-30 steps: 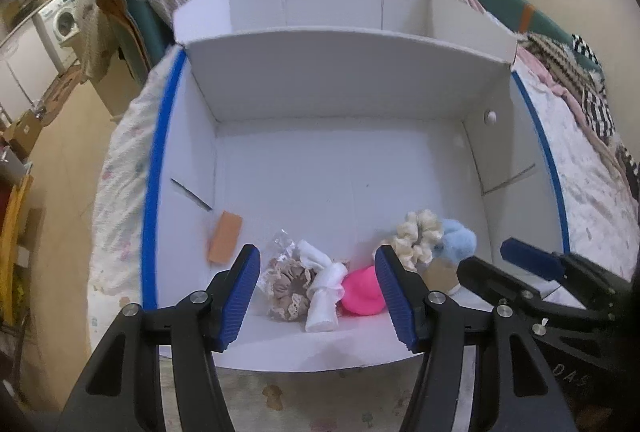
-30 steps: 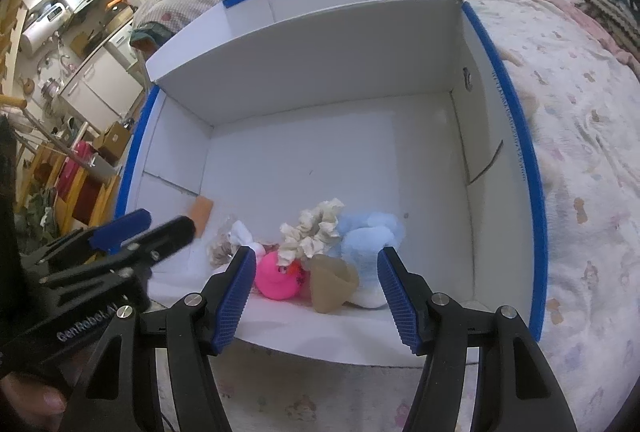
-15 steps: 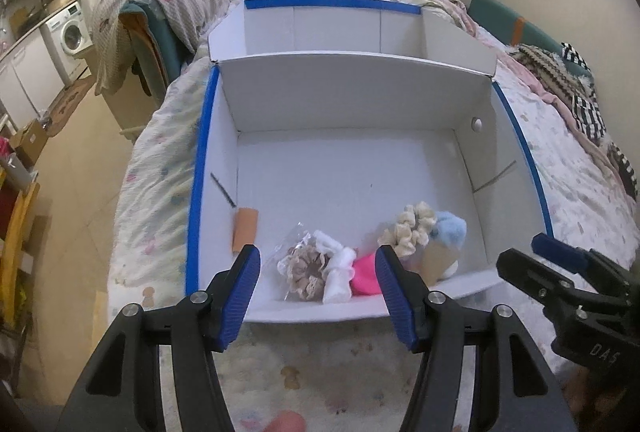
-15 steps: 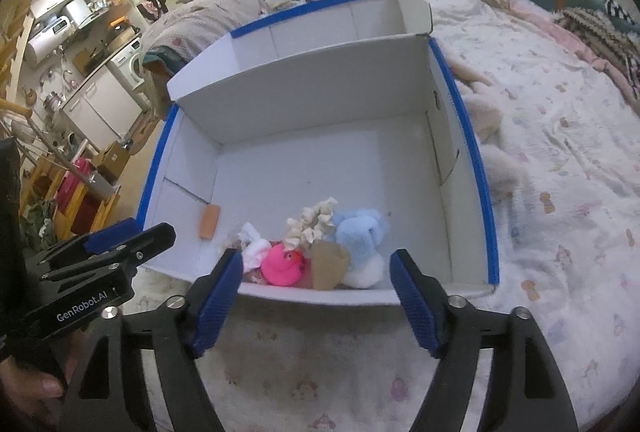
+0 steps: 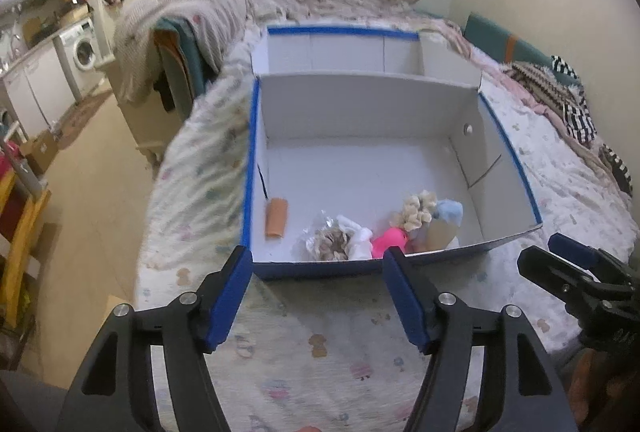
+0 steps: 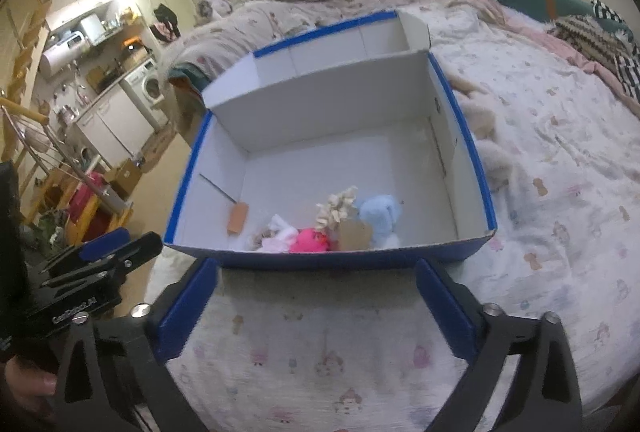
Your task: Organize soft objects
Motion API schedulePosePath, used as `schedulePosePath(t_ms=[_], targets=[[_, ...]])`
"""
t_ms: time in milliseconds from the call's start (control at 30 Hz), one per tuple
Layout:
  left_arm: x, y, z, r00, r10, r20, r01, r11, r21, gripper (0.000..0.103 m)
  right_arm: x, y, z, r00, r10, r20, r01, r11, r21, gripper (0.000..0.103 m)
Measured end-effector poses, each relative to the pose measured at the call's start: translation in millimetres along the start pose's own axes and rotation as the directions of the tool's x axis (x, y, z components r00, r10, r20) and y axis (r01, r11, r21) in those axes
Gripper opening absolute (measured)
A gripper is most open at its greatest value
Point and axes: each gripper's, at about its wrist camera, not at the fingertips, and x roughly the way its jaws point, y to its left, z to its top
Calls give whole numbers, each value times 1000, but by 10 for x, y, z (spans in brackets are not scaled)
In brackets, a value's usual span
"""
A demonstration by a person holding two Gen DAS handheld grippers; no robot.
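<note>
A blue-edged white cardboard box (image 5: 360,152) (image 6: 320,136) lies on the bed. Along its near wall lie soft things: a pink toy (image 5: 390,238) (image 6: 310,240), a cream scrunchie (image 5: 416,210) (image 6: 338,208), a light blue plush (image 5: 450,212) (image 6: 380,214), a white cloth (image 5: 358,236) (image 6: 280,232) and a brown scrunchie in clear wrap (image 5: 328,240). My left gripper (image 5: 318,300) is open and empty, just short of the box's near wall. My right gripper (image 6: 316,312) is open and empty, also in front of the box.
A tan rectangular piece (image 5: 277,217) (image 6: 238,218) lies at the box's left side. The bed sheet (image 6: 560,172) spreads to the right, with striped fabric (image 5: 576,112) at the far right. The floor and a washing machine (image 5: 82,48) are to the left.
Both grippers have pulled back out of the box towards me and now sit over the sheet in front of it. The right gripper's jaws have spread wider. The objects in the box have not moved.
</note>
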Motion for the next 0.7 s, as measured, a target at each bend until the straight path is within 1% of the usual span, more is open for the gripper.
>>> schedulePosePath(t_ms=[33, 67, 100, 133, 233, 333, 433, 533, 700], targets=[[-64, 13, -7, 1000, 1, 22, 0, 1000, -2, 73, -36, 12, -8, 1000, -4, 20, 4, 1000, -1, 103], [-101, 32, -2, 999, 1, 37, -1, 1000, -8, 76, -66, 19, -8, 999, -6, 37, 6, 1000, -2, 103], [-135, 45, -4, 999, 5, 50, -4, 1000, -14, 82, -84, 25, -5, 999, -7, 48, 8, 1000, -1, 103], [-157, 58, -4, 998, 8, 59, -6, 1000, -20, 86, -91, 36, 0, 998, -11, 58, 11, 1000, -3, 103], [-183, 65, -1, 997, 6, 76, -4, 1000, -27, 92, -75, 90, 2, 997, -41, 68, 43, 999, -30, 103], [-152, 11, 12, 997, 25, 79, -24, 1000, -6, 93, -32, 150, -14, 995, -75, 72, 79, 995, -65, 103], [-115, -20, 23, 996, 40, 78, -40, 999, 0, 93, -49, 183, -15, 990, -98, 104, 108, 990, -90, 103], [-109, -36, 53, 995, 49, 91, -49, 999, 1, 93, -63, 189, -11, 988, -100, 119, 111, 989, -93, 103], [-70, -7, 71, 996, 38, 81, -37, 999, -18, 93, -29, 152, -2, 990, -92, 104, 100, 992, -75, 103]])
